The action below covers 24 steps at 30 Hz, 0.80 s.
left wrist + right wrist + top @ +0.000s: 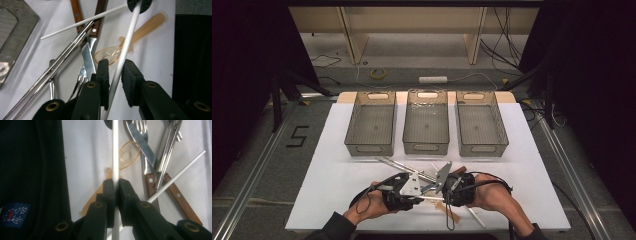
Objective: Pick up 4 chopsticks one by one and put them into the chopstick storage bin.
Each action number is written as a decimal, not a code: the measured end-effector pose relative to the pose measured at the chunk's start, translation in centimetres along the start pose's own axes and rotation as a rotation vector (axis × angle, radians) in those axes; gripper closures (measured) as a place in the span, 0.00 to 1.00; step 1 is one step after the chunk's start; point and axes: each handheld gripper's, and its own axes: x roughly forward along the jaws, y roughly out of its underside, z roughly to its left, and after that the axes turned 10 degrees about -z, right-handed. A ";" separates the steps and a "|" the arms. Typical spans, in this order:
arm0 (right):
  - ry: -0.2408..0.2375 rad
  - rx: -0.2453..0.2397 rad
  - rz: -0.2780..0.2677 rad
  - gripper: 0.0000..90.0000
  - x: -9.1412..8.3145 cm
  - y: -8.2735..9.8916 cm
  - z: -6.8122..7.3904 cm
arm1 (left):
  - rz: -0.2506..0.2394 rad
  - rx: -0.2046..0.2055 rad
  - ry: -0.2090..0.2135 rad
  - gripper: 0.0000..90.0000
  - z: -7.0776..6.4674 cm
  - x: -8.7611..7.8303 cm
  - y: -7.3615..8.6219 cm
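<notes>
Our right tongs [116, 187] are clenching a thin white plastic stick [115, 150]; left tongs [115, 71] are straddling it, unclamped. Three grey mesh bins [426, 147] are waiting; sorting is barely beginning.

I see three bins [371, 125] [426, 122] [481, 125] side by side across the far half of the table [532, 170]. Before them lies a cutlery heap [412, 167], and just before that my two grippers [424, 189] [432, 192] meet on one chopstick [125, 47], spoon [110, 53] underneath.
</notes>
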 end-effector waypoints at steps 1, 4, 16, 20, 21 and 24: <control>-0.001 -0.003 -0.002 0.93 -0.1 0.0 0.0 | 0.006 0.010 0.018 0.87 0.0 0.0 0.0; 0.018 0.010 -0.017 0.86 -0.3 0.2 -0.3 | 0.003 0.017 0.063 0.93 -0.4 0.0 0.0; 0.114 0.242 -0.270 0.51 -3.9 2.5 -1.8 | -0.011 -0.071 -0.030 0.95 1.0 -1.2 0.5; 0.168 0.294 -0.372 0.45 -4.1 3.6 -1.7 | -0.022 -0.109 -0.080 0.95 1.5 -1.7 0.6; 0.176 0.303 -0.398 0.45 -4.2 3.9 -1.7 | -0.029 -0.127 -0.090 0.95 1.6 -1.8 0.7; 0.225 0.352 -0.452 0.44 -4.2 5.0 -1.7 | -0.041 -0.166 -0.121 0.95 2.1 -2.2 0.8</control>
